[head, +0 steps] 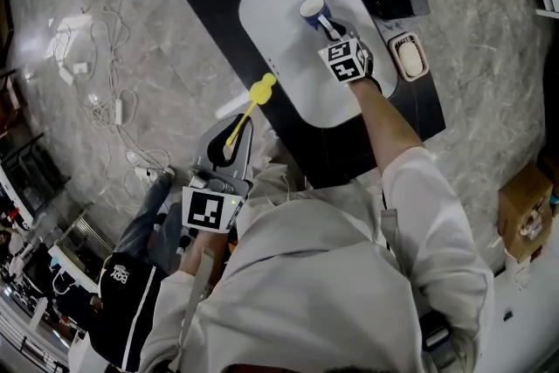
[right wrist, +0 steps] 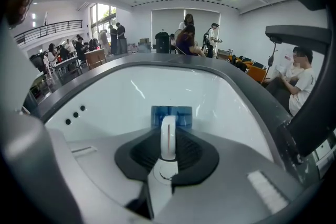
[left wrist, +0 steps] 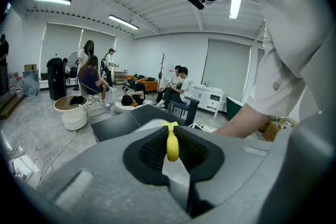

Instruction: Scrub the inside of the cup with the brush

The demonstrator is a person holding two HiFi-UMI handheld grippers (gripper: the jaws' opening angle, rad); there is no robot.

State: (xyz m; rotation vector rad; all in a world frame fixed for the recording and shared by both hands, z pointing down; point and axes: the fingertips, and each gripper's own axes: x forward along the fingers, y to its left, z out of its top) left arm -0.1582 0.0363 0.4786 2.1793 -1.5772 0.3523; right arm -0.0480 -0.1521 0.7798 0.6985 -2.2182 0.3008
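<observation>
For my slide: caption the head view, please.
Right gripper holds cup in the sink; left gripper holds brush.

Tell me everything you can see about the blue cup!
The cup is blue outside and white inside, with a white loop handle. It looks smooth and glossy, perhaps ceramic. It is tipped, its mouth showing in the head view, above the white basin. The right gripper is shut on the handle; whether its bottom rests on the basin cannot be told.
</observation>
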